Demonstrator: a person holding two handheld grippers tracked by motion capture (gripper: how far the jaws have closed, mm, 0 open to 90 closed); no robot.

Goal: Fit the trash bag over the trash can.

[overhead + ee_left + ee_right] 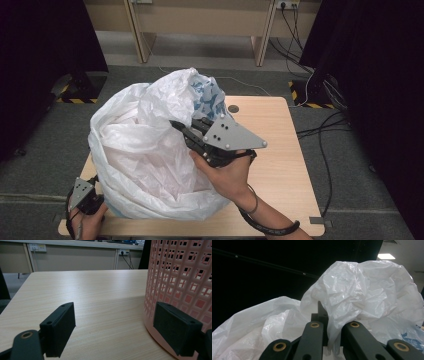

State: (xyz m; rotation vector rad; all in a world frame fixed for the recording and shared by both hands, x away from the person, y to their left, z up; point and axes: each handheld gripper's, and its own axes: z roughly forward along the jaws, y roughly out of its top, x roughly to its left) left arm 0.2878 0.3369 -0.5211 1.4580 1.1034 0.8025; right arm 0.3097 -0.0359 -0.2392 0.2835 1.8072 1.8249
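floor: grey carpet (45,135) | walls: black curtains (375,50); beige desks (200,20) behind | cables (325,130) at right

A lab-like recording room: black curtains (40,60), floor cables (320,130), hazard-taped stand bases (80,97), wall sockets (37,247).

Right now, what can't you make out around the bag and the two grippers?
- High view: the white plastic bag drapes over the pink basket, hiding it and anything inside.
- Right gripper view: bag film covers the right gripper pads.
- High view: the left gripper jaw tips sit behind the bag.
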